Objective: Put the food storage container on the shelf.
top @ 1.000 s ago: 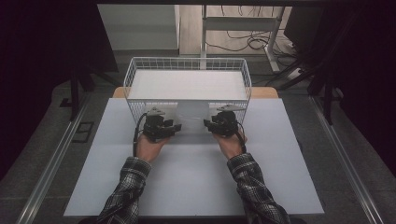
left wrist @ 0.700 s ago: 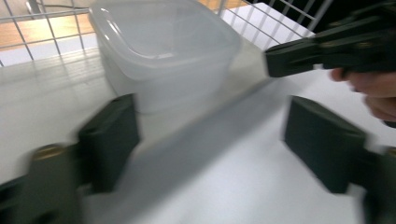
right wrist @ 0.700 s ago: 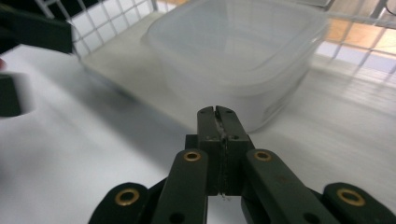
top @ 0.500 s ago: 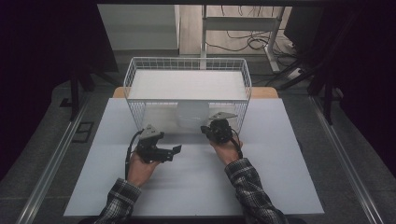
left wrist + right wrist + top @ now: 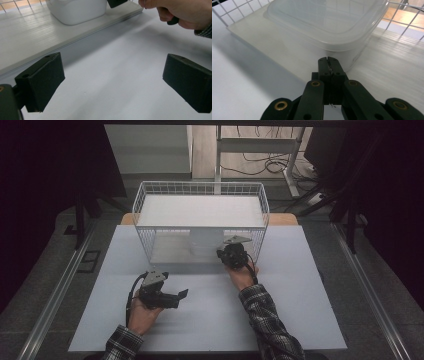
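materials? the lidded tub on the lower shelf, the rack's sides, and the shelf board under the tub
Tub: looks like translucent frosted plastic; light passes through, with a soft moulded lid rim.
Rack sides: thin wire grid, white-coated, probably metal.
Shelf board: white, matte, faint parallel streaks; painted wood or laminate, can't tell which.

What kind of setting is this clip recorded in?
Probably a lab or data-collection workspace, not a home: a bare white table under a fixed camera, dark curtains on both sides, and loose cables on the floor behind.

A lab-like test room: white table (image 5: pixel 300 295), dark curtains (image 5: pixel 45 180), floor cables (image 5: pixel 260 165).
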Motion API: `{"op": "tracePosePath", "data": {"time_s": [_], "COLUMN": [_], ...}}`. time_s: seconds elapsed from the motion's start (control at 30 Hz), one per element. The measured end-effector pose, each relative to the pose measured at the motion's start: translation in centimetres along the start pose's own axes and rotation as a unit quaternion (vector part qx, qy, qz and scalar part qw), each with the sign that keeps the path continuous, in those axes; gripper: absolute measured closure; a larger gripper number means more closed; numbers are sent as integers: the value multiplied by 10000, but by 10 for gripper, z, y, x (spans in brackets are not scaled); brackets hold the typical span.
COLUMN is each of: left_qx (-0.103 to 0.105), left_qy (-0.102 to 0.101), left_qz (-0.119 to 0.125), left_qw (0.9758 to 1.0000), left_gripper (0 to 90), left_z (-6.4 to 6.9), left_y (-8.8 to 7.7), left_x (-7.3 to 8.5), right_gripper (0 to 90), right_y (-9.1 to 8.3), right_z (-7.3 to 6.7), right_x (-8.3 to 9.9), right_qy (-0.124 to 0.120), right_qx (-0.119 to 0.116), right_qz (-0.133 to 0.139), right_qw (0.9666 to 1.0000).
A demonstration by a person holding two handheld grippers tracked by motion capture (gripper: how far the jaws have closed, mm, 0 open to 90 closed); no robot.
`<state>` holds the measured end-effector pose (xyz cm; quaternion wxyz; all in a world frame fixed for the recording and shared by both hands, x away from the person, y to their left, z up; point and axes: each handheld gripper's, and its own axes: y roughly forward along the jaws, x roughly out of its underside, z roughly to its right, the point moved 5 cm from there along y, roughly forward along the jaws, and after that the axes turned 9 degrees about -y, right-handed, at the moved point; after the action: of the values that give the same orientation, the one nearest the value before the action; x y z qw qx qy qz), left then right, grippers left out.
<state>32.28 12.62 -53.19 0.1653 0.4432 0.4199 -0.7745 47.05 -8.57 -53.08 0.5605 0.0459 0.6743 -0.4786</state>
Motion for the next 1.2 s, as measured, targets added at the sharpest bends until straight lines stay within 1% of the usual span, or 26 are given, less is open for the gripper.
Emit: {"op": "tracePosePath", "data": {"time_s": [0.1, 0.13, 0.2, 0.23, 0.27, 0.33, 0.4, 0.43, 0.57, 0.63, 0.7, 0.93, 1.03, 1.2], "left_qx": [26, 25, 15, 18, 24, 69, 98, 109, 80, 46, -8, 42, 55, 134], "left_qy": [-31, -12, 29, 30, 1, -63, -118, -135, -86, -73, -41, -135, -155, -147], "left_qz": [-35, -60, -77, -72, -75, -51, -16, -3, 21, 11, -23, 17, 23, 23], "left_qw": [10000, 10000, 10000, 10000, 10000, 9999, 9999, 9999, 9999, 10000, 10000, 9999, 9999, 9998], "left_gripper": [31, 31, 29, 28, 28, 28, 28, 28, 23, 23, 24, 29, 30, 31], "left_z": [0, 1, 1, 1, 1, 0, -1, -2, -5, -6, -6, -8, -9, -8], "left_y": [3, 4, 5, 4, 4, 2, 1, 1, 2, 2, 2, -1, -1, 1], "left_x": [2, 3, 4, 3, 3, 2, 2, 2, 3, 3, 4, 3, 4, 5], "right_gripper": [891, 891, 883, 865, 841, 754, 689, 650, 514, 467, 421, 354, 309, 266], "right_y": [1, 1, -1, -2, -3, -5, -7, -7, -11, -14, -17, -25, -29, -34], "right_z": [3, 3, -1, -3, -4, -9, -11, -12, -15, -15, -17, -24, -27, -31], "right_x": [-1, 0, 0, 1, 1, 1, 0, 1, 1, 2, 3, 6, 6, 6], "right_qy": [21, 23, 5, -31, -78, -96, -75, -105, -179, -180, -150, -256, -258, -273], "right_qx": [31, 31, -14, -32, -28, -72, -110, -141, -168, -177, -239, -332, -482, -623], "right_qz": [9, 13, 26, 23, 26, 53, 83, 94, 88, 90, 113, 83, 90, 63], "right_qw": [10000, 10000, 10000, 10000, 10000, 9999, 9999, 9998, 9997, 9996, 9995, 9991, 9985, 9977]}}
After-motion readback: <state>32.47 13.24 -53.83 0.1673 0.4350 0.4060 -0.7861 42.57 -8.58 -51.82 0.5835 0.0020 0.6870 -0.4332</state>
